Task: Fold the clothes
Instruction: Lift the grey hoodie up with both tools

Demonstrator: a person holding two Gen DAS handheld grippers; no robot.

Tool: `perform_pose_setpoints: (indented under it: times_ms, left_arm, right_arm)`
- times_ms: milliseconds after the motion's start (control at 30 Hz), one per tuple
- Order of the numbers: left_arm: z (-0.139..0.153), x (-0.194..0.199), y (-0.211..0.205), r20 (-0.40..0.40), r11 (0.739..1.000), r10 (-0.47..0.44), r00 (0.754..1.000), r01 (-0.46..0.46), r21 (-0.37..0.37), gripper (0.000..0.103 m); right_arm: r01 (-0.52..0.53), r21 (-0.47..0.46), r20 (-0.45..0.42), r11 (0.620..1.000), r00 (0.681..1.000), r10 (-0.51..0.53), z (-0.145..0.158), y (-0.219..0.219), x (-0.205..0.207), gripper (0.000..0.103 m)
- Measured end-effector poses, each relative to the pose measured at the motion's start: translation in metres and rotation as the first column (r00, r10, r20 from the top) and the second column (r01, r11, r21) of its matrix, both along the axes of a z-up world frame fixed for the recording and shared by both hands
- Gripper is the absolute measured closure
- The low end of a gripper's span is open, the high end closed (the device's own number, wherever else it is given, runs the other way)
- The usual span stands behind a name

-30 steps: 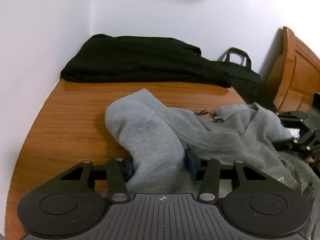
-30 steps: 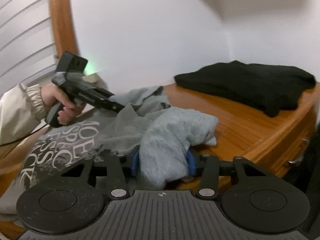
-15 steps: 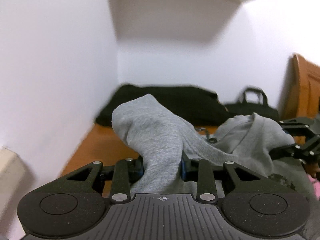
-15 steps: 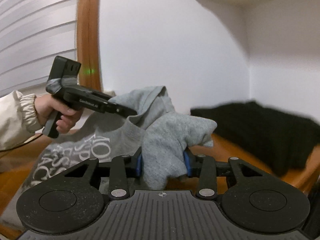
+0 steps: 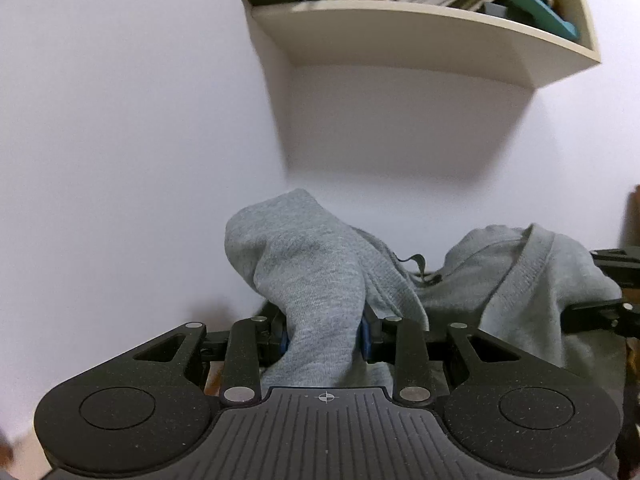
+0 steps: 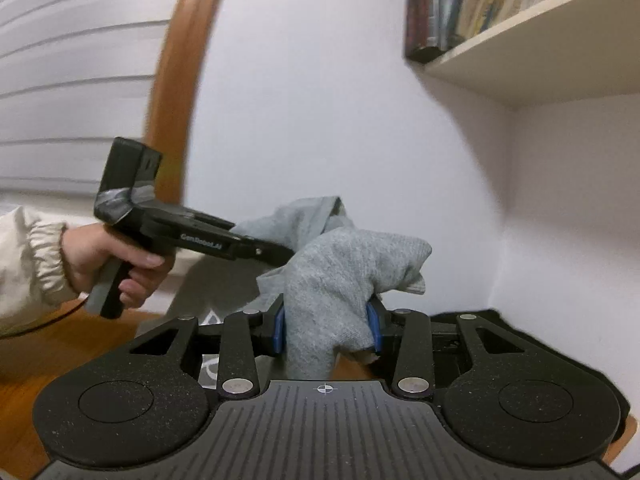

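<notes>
A grey sweatshirt (image 5: 312, 280) hangs lifted between my two grippers. In the left wrist view my left gripper (image 5: 324, 328) is shut on a bunched fold of it, blue pads pressing both sides. At the far right edge of that view my right gripper (image 5: 600, 292) holds another part of the same cloth. In the right wrist view my right gripper (image 6: 328, 330) is shut on a thick grey fold (image 6: 340, 280). There a hand (image 6: 108, 260) in a cream sleeve holds my left gripper (image 6: 276, 254), its tip buried in the fabric. White print on the garment peeks out below.
A wall shelf (image 5: 420, 28) full of books hangs above; its underside (image 6: 520, 60) also shows in the right wrist view. A black garment (image 6: 480, 320) lies on the wooden table (image 6: 60, 352) by the white wall. A curved wooden frame (image 6: 180, 60) and blinds stand at left.
Both grippers have risen and tilted upward with the sweatshirt held. The table and black garment have dropped out of the left view, and the bookshelf has come into both.
</notes>
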State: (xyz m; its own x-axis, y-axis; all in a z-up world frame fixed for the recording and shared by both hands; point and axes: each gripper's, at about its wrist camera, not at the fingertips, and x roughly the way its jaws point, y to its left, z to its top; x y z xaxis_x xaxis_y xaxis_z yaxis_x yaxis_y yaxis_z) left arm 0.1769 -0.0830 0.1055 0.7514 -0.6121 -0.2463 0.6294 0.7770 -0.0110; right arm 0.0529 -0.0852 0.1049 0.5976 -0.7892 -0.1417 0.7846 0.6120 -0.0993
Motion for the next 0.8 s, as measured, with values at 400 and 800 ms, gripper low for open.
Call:
perform_pose_setpoints:
  times_ms: [400, 800]
  left_arm:
    - [0.026, 0.048, -0.036, 0.057, 0.996, 0.012, 0.998, -0.007, -0.086, 0.07]
    - [0.061, 0.04, -0.041, 0.17, 0.994, 0.096, 0.981, -0.086, -0.064, 0.07]
  right_arm:
    - [0.09, -0.057, -0.051, 0.994, 0.994, -0.093, 0.035, -0.036, -0.021, 0.064]
    - [0.044, -0.1, -0.014, 0.994, 0.999, -0.046, 0.051, -0.04, -0.017, 0.064]
